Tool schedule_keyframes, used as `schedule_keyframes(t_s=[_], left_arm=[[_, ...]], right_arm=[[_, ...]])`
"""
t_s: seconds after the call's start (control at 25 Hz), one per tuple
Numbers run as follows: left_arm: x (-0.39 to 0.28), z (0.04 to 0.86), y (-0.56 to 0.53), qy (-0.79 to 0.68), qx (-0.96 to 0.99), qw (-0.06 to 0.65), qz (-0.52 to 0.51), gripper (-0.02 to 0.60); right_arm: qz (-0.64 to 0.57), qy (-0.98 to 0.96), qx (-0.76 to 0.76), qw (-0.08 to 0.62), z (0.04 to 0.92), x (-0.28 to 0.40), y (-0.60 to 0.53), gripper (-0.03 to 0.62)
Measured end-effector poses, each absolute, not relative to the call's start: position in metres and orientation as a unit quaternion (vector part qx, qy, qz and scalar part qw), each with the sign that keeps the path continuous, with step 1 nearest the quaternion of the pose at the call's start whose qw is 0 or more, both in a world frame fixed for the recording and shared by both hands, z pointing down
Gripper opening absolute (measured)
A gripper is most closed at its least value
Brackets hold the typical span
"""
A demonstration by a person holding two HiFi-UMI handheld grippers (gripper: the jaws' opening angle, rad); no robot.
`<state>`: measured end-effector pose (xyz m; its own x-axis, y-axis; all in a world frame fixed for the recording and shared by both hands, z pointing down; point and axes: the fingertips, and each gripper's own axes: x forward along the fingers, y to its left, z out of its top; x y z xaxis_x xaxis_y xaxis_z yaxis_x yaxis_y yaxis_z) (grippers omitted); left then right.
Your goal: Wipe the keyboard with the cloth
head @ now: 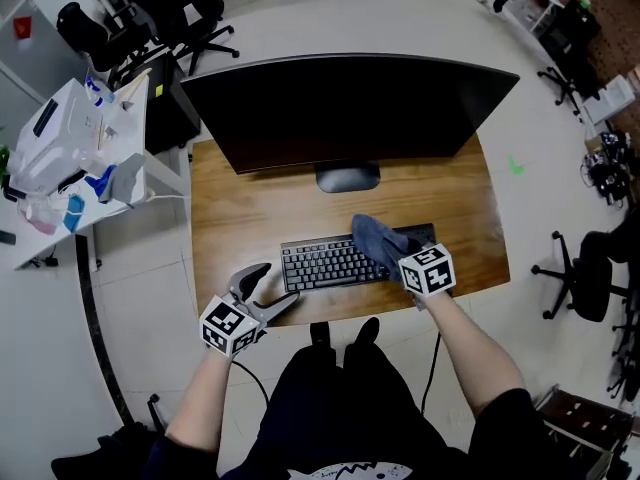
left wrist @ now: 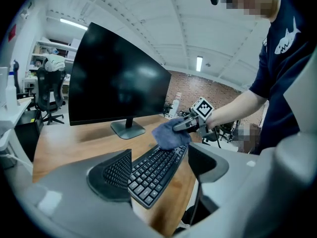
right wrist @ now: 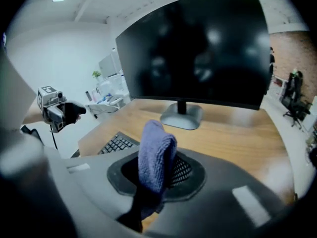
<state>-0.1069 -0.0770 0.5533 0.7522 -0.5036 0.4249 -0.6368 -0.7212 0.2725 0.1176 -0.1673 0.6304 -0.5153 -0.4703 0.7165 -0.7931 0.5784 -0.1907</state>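
A black keyboard (head: 325,263) lies near the front edge of the wooden desk (head: 240,218); the left gripper view shows the keyboard (left wrist: 156,171) between the jaws. A blue-grey cloth (head: 378,240) rests on the keyboard's right half. My right gripper (head: 400,264) is shut on the cloth (right wrist: 154,163), which sticks up between its jaws. From the left gripper view, the cloth (left wrist: 170,134) hangs from that right gripper (left wrist: 184,125). My left gripper (head: 268,288) stands open at the keyboard's left end, holding nothing.
A large dark monitor (head: 345,108) on a stand (head: 347,177) fills the back of the desk. A white side table (head: 70,158) with clutter sits to the left. Office chairs (head: 585,273) stand around the room.
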Motion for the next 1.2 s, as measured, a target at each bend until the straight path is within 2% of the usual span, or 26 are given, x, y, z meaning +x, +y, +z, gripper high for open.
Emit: schedule_keyframes(t_s=[0.28,0.52,0.84,1.2], left_arm=[[-0.101,0.559,-0.077,-0.303,0.914,0.209,0.171,0.348],[-0.108,0.565,-0.073,-0.31,0.908,0.217,0.18,0.348],[-0.12,0.572,-0.066,-0.325,0.9,0.228,0.181,0.348],[-0.14,0.574,-0.054,-0.348,0.891,0.237,0.17,0.348]], right_arm=[[0.239,-0.758,0.489,0.358,0.627,0.261,-0.206,0.067],[0.225,-0.709,0.528,0.41,0.651,0.309,-0.227,0.066],[0.23,-0.737,0.426,0.473,0.712,0.222,-0.202,0.066],[0.212,-0.798,0.322,0.463,0.721,0.07,-0.182,0.066]])
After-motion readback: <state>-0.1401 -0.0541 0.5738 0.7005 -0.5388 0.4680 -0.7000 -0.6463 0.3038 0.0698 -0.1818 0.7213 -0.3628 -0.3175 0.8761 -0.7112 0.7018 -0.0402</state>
